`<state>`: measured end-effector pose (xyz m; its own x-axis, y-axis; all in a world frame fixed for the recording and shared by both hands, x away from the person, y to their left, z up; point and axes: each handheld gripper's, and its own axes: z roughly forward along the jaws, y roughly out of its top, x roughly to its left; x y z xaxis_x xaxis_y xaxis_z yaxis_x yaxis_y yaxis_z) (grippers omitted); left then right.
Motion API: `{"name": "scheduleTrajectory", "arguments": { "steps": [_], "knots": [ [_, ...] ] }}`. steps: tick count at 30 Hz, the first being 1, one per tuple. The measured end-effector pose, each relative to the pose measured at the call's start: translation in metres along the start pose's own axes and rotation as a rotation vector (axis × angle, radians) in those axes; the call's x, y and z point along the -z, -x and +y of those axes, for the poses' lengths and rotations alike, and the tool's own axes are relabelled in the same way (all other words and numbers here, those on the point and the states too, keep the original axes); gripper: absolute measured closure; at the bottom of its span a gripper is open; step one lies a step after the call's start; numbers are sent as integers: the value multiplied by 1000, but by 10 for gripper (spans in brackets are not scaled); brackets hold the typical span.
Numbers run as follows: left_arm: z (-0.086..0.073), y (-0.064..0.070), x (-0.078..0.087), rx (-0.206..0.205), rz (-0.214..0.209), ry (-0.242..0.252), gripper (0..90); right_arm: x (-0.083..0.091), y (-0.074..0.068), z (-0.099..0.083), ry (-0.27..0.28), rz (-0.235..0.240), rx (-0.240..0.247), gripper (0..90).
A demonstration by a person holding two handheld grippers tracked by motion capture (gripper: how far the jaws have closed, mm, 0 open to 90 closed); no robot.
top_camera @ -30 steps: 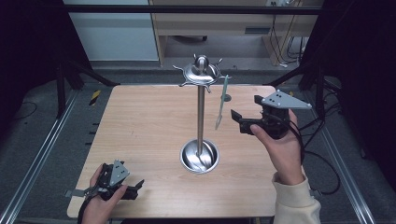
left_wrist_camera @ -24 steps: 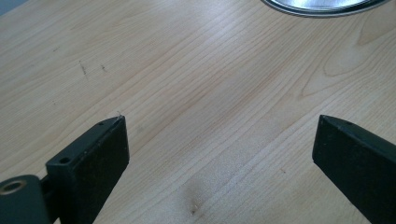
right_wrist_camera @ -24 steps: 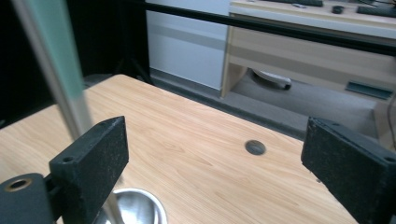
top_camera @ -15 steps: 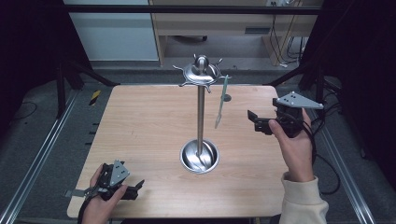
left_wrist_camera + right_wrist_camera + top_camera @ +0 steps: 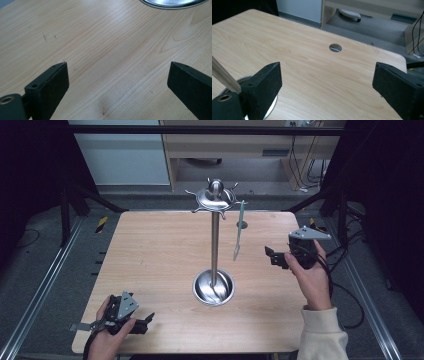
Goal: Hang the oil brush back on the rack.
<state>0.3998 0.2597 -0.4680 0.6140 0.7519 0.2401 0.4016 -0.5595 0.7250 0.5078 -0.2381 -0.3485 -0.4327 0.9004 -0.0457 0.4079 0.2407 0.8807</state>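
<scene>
Steel utensil stand (image 5: 215,245) mid-table, pale spatula (image 5: 238,231) hanging on its right hook, right gripper (image 5: 274,257) jaws wide apart just right of it, left gripper (image 5: 142,325) gaping at the near-left edge of the table (image 5: 150,250)

Wood table (image 5: 150,250); steel stand (image 5: 215,240), hanging utensil (image 5: 238,231).

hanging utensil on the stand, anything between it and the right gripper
Nothing visible. In the high view the right gripper is held open to the right of the hanging utensil, with only bare table below the gap.
</scene>
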Motion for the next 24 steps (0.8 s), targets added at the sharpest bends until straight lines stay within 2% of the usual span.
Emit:
{"name": "scheduleTrajectory", "arguments": {
  "steps": [4, 9, 24],
  "knots": [
    [0, 1, 0, -2, -1, 0, 33, -13, 3, -13, -35, -14, 8, 99],
    [0, 0, 0, -2, 0, -4, 33, -22, 3, -21, -71, -12, 16, 103],
    [0, 1, -1, -4, 0, -7, 33, -46, 2, -46, -165, 32, 8, 117]
  ]
}}
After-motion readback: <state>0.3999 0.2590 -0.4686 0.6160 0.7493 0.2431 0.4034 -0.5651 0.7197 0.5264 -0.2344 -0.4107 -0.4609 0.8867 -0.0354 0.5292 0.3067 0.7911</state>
